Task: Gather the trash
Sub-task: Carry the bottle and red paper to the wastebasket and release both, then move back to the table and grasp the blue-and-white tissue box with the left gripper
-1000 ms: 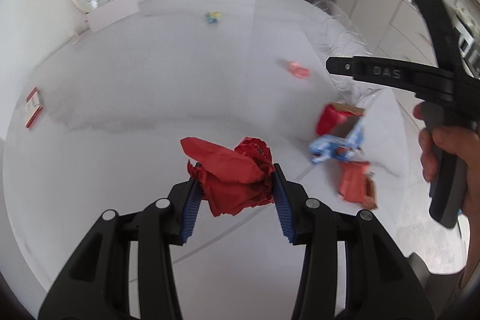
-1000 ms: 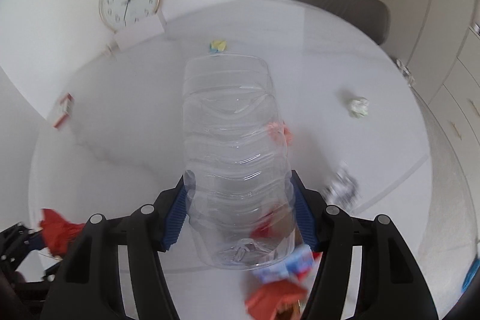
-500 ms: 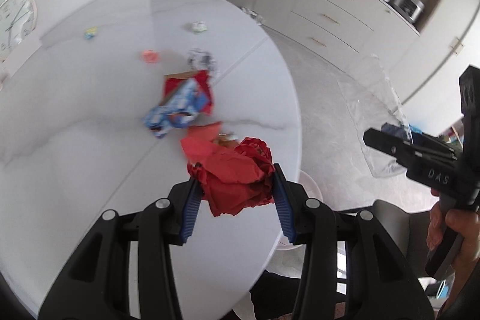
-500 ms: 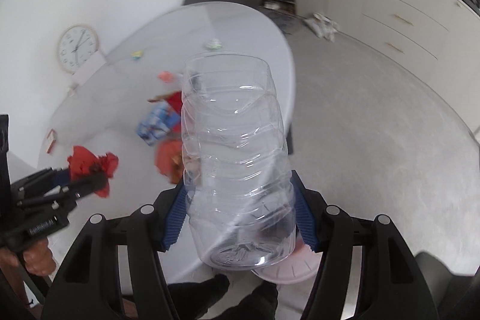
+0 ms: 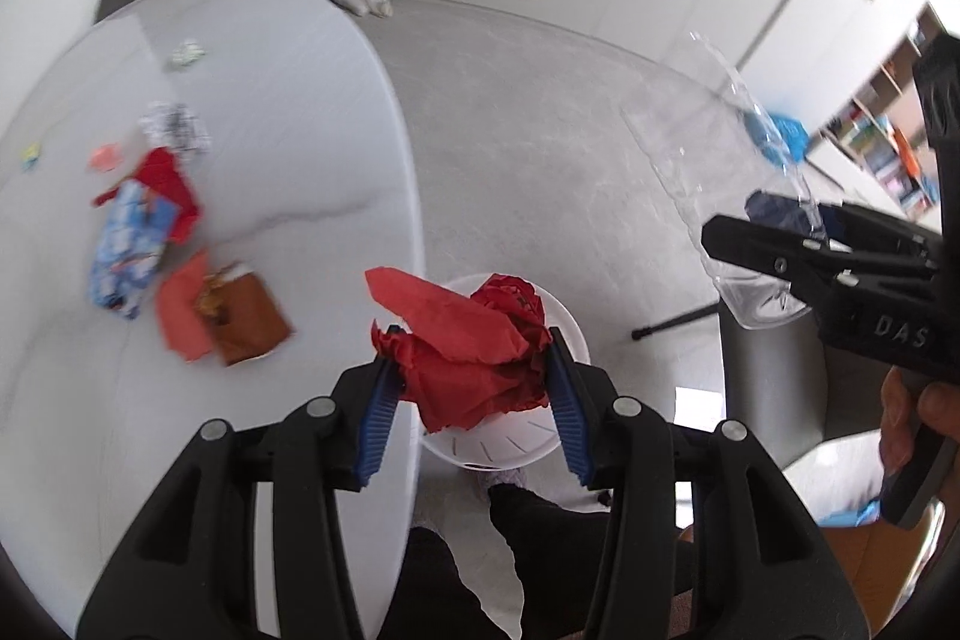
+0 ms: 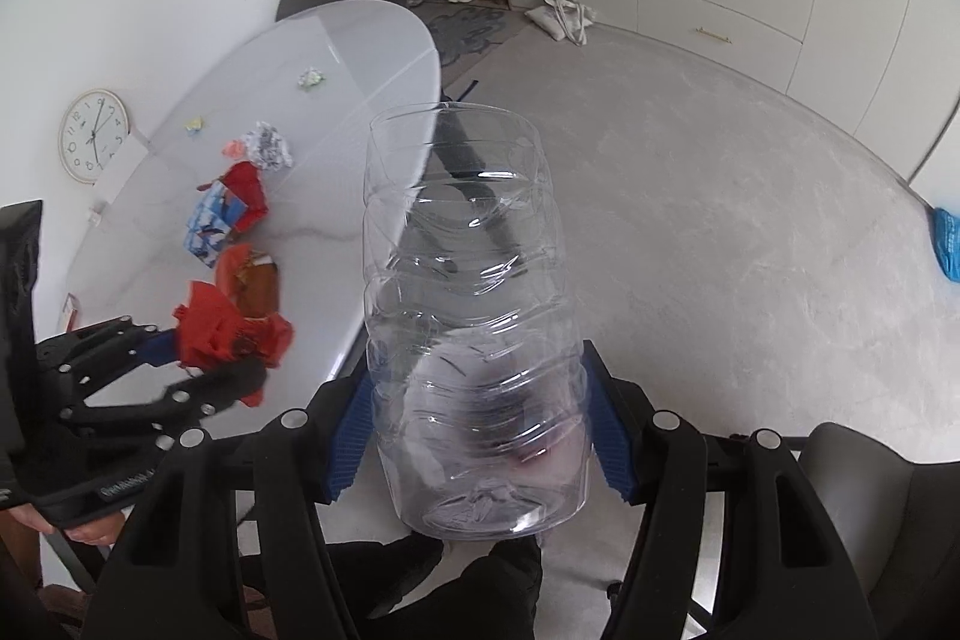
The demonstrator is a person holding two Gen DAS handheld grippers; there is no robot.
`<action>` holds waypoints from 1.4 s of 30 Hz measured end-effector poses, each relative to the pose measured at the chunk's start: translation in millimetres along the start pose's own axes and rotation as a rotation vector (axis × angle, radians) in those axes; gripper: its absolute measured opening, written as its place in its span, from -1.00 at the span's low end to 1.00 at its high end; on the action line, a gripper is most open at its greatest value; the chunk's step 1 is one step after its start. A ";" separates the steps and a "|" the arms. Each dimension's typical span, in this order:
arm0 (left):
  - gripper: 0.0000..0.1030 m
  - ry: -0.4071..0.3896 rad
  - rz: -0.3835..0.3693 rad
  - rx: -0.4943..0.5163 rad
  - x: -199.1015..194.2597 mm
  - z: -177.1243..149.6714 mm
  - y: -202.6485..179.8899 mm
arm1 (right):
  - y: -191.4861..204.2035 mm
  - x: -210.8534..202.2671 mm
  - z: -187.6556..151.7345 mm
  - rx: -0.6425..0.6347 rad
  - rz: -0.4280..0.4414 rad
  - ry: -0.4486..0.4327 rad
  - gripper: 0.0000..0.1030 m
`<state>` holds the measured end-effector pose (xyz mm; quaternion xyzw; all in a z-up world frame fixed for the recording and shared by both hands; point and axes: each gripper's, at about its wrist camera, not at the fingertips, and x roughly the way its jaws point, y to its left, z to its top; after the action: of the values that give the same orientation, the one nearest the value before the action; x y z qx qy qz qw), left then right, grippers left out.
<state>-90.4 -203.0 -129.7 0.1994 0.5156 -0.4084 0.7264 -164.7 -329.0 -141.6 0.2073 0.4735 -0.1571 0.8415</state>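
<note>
My left gripper (image 5: 471,361) holds a crumpled red paper (image 5: 456,322) between its blue pads; its jaws are opening, and the pads still touch the paper. It hangs just past the table edge, above a white round bin (image 5: 498,448) on the floor. My right gripper (image 6: 477,379) is shut on a clear, empty plastic bottle (image 6: 462,244), which points away from me over the floor. The left wrist view shows that bottle (image 5: 720,148) at the right. The right wrist view shows the red paper (image 6: 210,328) at the lower left.
On the white oval table (image 5: 300,130) lie a blue-and-white packet (image 5: 129,244), a brown packet (image 5: 246,322), crumpled foil (image 5: 174,124) and small scraps. A grey chair (image 6: 870,490) stands at the right. A person's dark-clad legs (image 5: 540,550) are below the grippers.
Both grippers swung from over the table to beyond its edge, each carrying its load. The white bin has come into view under the red paper.
</note>
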 end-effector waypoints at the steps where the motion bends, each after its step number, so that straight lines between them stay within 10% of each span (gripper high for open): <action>1: -0.02 0.021 -0.007 0.019 11.2 0.2 -6.2 | -5.3 0.7 -2.5 0.006 0.001 0.005 0.23; 5: 0.47 0.088 -0.014 0.032 43.3 -0.6 -16.9 | -26.5 9.7 -10.8 0.029 0.008 0.038 0.23; 13: 0.77 0.049 0.023 -0.077 29.8 6.5 -2.4 | -43.1 17.4 -16.9 0.035 0.024 0.075 0.23; 24: 0.85 -0.097 0.119 -0.227 -38.9 3.2 46.3 | -27.7 33.6 -26.3 -0.029 0.056 0.117 0.26; 28: 0.85 -0.102 0.134 -0.269 -44.5 -4.3 57.7 | -16.3 49.0 -32.0 -0.042 0.037 0.134 0.75; 42: 0.85 -0.125 0.148 -0.315 -60.5 -20.5 78.2 | -2.6 37.7 -19.2 -0.010 0.012 0.105 0.93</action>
<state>-48.1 -119.0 -92.7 0.0945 0.5110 -0.2797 0.8073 -161.0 -324.2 -183.5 0.2136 0.5165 -0.1386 0.8176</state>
